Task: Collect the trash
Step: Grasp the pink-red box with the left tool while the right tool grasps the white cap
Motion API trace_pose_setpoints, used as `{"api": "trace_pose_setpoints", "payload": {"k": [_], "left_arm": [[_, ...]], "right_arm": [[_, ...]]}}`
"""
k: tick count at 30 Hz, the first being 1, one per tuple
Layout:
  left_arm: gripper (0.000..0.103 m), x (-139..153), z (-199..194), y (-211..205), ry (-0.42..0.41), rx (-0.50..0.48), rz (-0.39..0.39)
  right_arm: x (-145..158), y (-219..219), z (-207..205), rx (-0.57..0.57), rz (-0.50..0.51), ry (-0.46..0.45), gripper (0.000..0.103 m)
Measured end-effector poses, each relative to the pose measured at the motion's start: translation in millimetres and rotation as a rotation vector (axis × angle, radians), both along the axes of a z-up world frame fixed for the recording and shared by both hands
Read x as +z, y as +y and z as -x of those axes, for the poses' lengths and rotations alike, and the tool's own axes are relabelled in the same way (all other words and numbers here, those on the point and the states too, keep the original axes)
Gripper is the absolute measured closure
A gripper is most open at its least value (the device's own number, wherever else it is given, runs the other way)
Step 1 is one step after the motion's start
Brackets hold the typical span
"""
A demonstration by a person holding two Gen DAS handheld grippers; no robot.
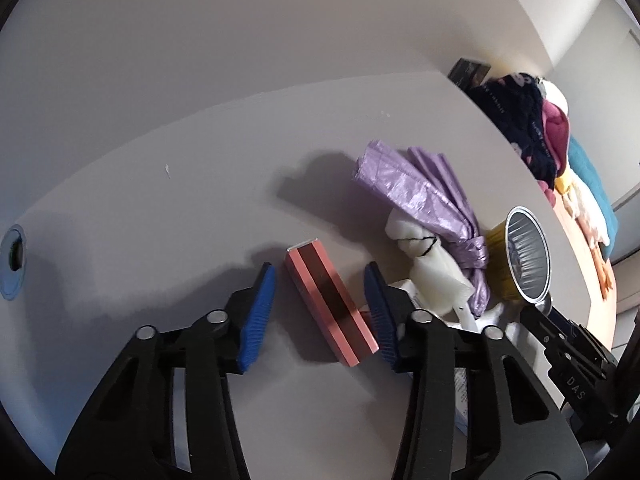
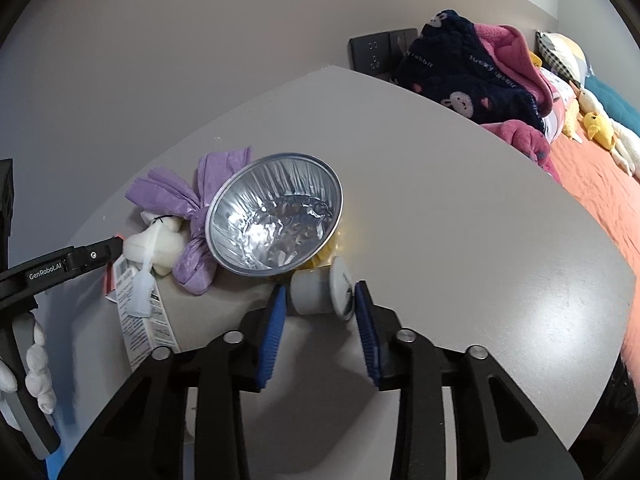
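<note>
On the grey table lies a pink striped box, between the open blue pads of my left gripper, which does not hold it. Right of it lie a white foam wad, a knotted purple plastic bag and a foil-lined yellow cup on its side. In the right wrist view the foil cup lies ahead, next to the purple bag and the foam wad. My right gripper is open around a small white cap-like piece. A printed carton lies at left.
The table ends at a curved edge on the right. Beyond it is a bed with navy and pink clothes and soft toys. A wall socket is behind. A cable hole sits at the table's left.
</note>
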State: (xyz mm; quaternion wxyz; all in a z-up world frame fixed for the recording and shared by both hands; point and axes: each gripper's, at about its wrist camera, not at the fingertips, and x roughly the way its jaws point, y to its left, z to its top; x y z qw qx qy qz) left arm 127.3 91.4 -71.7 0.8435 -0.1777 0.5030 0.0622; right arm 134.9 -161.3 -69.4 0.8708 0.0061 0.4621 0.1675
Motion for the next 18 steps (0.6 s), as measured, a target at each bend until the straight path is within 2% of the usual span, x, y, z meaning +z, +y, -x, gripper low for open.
{"api": "trace_pose_setpoints", "payload": {"k": [4,10,18], "left_arm": [[0.067,-0.7,0.0,-0.7,-0.001,0.013,-0.021],[0.082,-2.3,1.6,-4.9,-0.011,0.005,-0.091],[0.084,-2.1,11.0,-3.5,-0.022,-0.012,-0.079]], "right_arm": [[0.8,0.3,0.7,0.001,0.006,-0.002,0.07],[1.3,-2.5,2.7,-0.001,-0.023,0.023,0.07],[5.3,-6.3,10.3,-0.001,-0.061,0.045,0.07]]}}
